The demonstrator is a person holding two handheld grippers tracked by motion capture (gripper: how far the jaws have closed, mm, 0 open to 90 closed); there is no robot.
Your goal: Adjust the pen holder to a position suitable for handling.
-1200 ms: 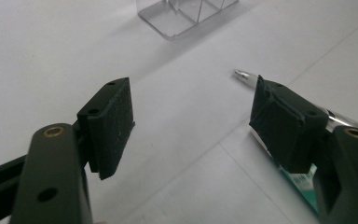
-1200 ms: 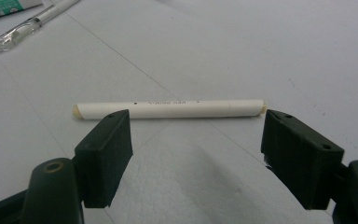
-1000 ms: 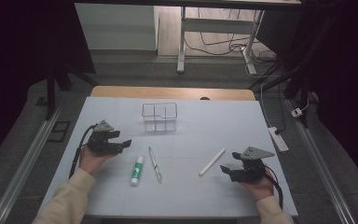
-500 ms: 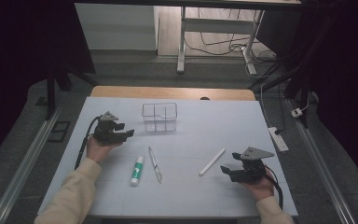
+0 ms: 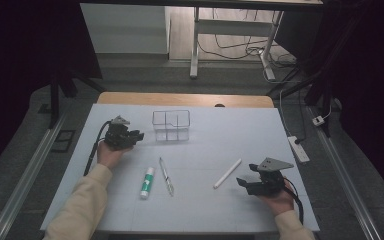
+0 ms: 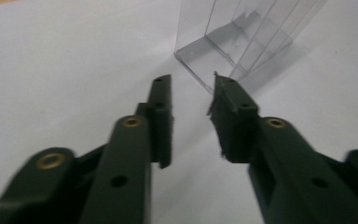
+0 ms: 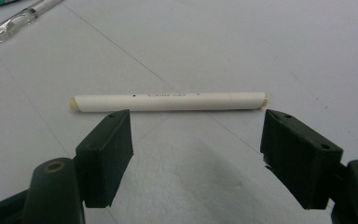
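A clear plastic organizer box (image 5: 171, 125) stands upright at the back middle of the white table (image 5: 230, 130). My left gripper (image 5: 136, 136) hovers just left of it, jaws open a little and empty; the box's corner (image 6: 223, 56) sits right beyond the tips. A white marker (image 5: 227, 173) lies at the right. My right gripper (image 5: 242, 182) is wide open just behind the white marker (image 7: 168, 101), which lies crosswise ahead of the jaws. A green-and-white glue stick (image 5: 147, 182) and a clear pen (image 5: 166, 175) lie at centre left.
A wooden strip (image 5: 185, 99) edges the table's far side. A white power strip (image 5: 298, 148) lies off the right edge. Metal rails run along both sides on the floor. The pen's tip (image 7: 14, 23) shows at the upper left of the right gripper view.
My left gripper has moved forward and to the right, from near the table's left toward the clear box. The right gripper has stayed in place.
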